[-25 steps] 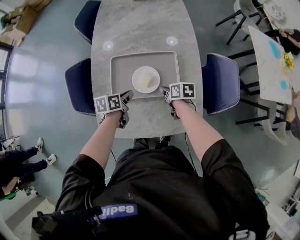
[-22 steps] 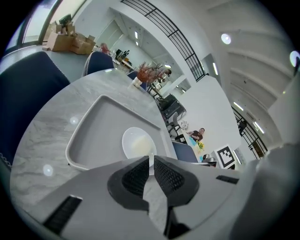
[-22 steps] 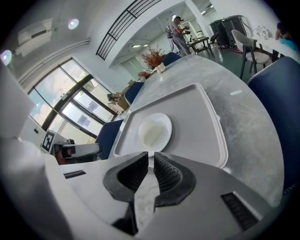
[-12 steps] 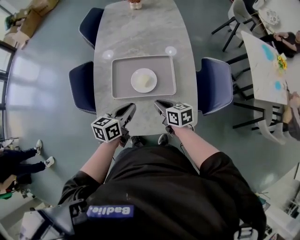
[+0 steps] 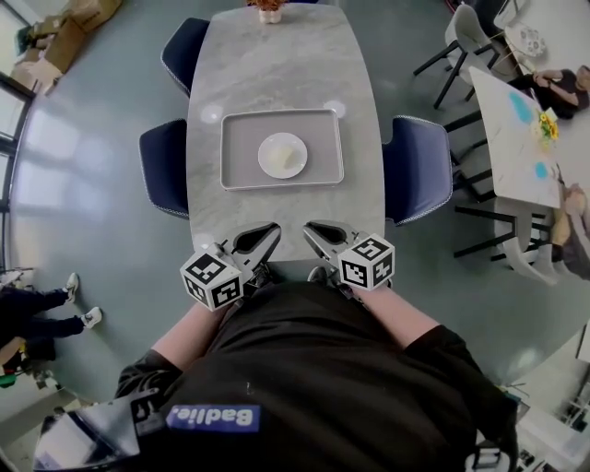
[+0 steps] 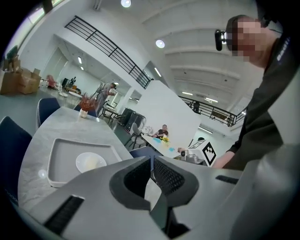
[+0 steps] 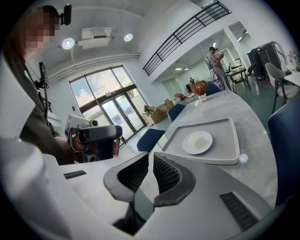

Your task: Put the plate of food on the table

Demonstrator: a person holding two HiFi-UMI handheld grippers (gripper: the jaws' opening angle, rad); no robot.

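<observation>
Grey-veined stone counter (image 5: 277, 74), long, with rounded ends. A grey rectangular tray (image 5: 241, 157) lies flat on it about midway along. A white plate (image 5: 282, 155) sits inside the tray, near its centre, clear of the raised rim. On the plate is a pale, yellowish portion of food (image 5: 288, 159); what kind it is cannot be made out.

Left gripper (image 5: 267, 232): at the near end of the counter, tips over its edge, pointed toward the tray and well apart from it. In the left gripper view its jaws stand together, only a thin slit between the ribbed pads, with nothing held. Its marker cube (image 5: 212, 279) sits by the person's body.

Right gripper (image 5: 313, 229): beside the left one at the same near edge, also aimed at the tray and not touching it. The right gripper view shows its jaws drawn together the same way, empty. Its marker cube (image 5: 366, 262) faces up.

Dark blue chairs flank the counter: two on the left (image 5: 164, 168), one on the right (image 5: 417, 171). Two bright ceiling-light reflections (image 5: 211, 113) lie on the stone just past the tray's far corners. A small vase with reddish flowers (image 5: 269, 9) stands at the far end.
</observation>
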